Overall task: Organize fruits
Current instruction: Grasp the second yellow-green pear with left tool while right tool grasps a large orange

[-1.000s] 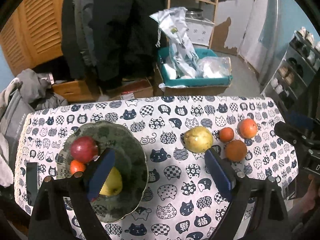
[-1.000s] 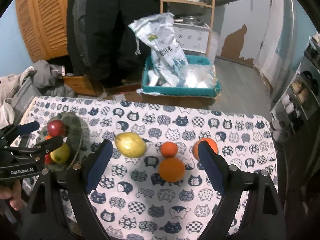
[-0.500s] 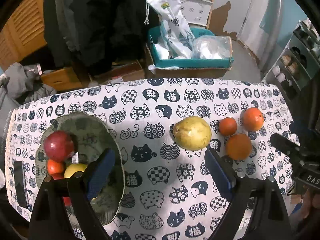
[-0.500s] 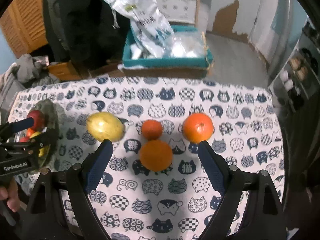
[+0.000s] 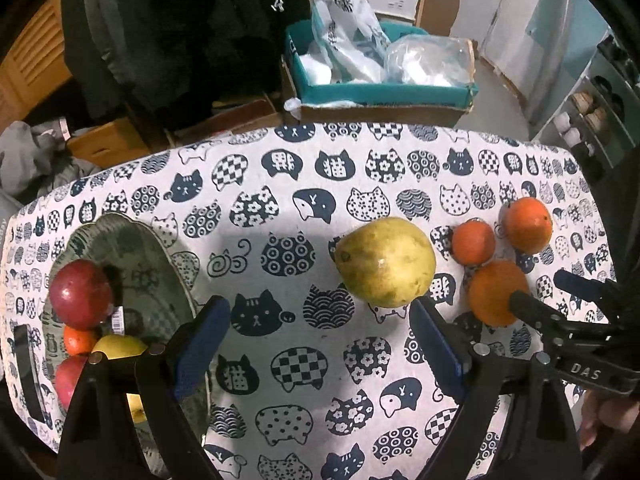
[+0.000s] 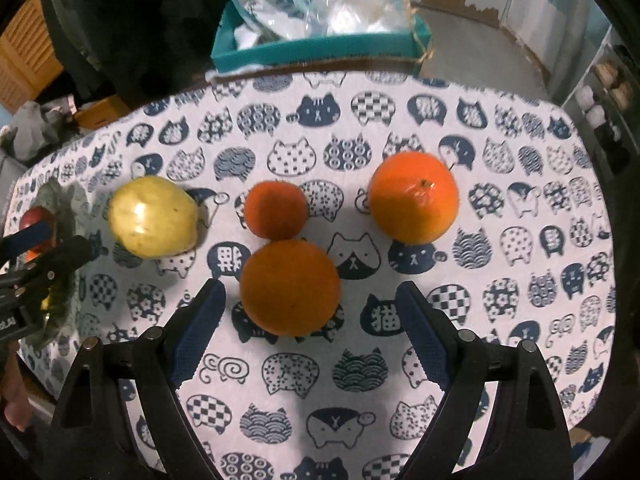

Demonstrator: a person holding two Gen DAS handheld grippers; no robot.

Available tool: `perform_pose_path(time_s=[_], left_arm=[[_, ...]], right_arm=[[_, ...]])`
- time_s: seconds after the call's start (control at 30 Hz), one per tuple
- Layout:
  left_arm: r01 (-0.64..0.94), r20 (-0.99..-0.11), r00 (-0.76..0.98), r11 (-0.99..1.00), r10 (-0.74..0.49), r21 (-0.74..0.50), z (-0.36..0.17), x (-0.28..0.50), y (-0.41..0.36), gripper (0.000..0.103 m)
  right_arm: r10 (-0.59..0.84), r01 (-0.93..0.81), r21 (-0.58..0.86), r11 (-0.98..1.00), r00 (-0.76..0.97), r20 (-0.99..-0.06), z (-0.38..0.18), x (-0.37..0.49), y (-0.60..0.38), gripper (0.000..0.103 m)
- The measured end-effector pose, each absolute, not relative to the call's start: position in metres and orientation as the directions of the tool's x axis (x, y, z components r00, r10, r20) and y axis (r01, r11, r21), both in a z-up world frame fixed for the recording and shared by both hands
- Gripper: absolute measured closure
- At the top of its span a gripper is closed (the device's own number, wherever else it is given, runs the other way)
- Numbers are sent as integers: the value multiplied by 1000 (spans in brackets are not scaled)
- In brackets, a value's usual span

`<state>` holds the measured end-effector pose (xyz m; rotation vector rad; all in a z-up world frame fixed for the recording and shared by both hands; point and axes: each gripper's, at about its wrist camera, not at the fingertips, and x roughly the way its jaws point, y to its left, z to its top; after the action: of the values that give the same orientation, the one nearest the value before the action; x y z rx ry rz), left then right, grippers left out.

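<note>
While the bowl (image 5: pixel 132 240) holds about 5 fruits, 1 pear (image 6: pixel 154 216) and 3 oranges (image 6: pixel 290 286) remain; both grippers (image 6: pixel 310 320) gape wide, empty.

Light even and fairly dim, from overhead; background darker than the tablecloth (image 6: pixel 500 240). Soft shadows pool under the nearest orange (image 6: pixel 290 286) and beside the yellow pear (image 5: pixel 386 262). Small glare spot on the pear's skin in the right wrist view. Strong fisheye bending, black vignette at corners. Slight motion blur on the far teal box (image 6: pixel 320 46).
</note>
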<state>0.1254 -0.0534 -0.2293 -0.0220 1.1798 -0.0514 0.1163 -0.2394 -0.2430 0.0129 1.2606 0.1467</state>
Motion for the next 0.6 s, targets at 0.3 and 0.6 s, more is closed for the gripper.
perform_pose_path(time_s=[0.3, 0.6], left_arm=[[36, -935, 351, 998, -53, -43, -245, 135, -59, 11], [34, -939, 333, 996, -86, -79, -256, 149, -68, 11]], right_arm=[[128, -133, 98, 986, 237, -963, -273, 124, -229, 17], [166, -150, 132, 980, 245, -955, -274, 124, -227, 39]])
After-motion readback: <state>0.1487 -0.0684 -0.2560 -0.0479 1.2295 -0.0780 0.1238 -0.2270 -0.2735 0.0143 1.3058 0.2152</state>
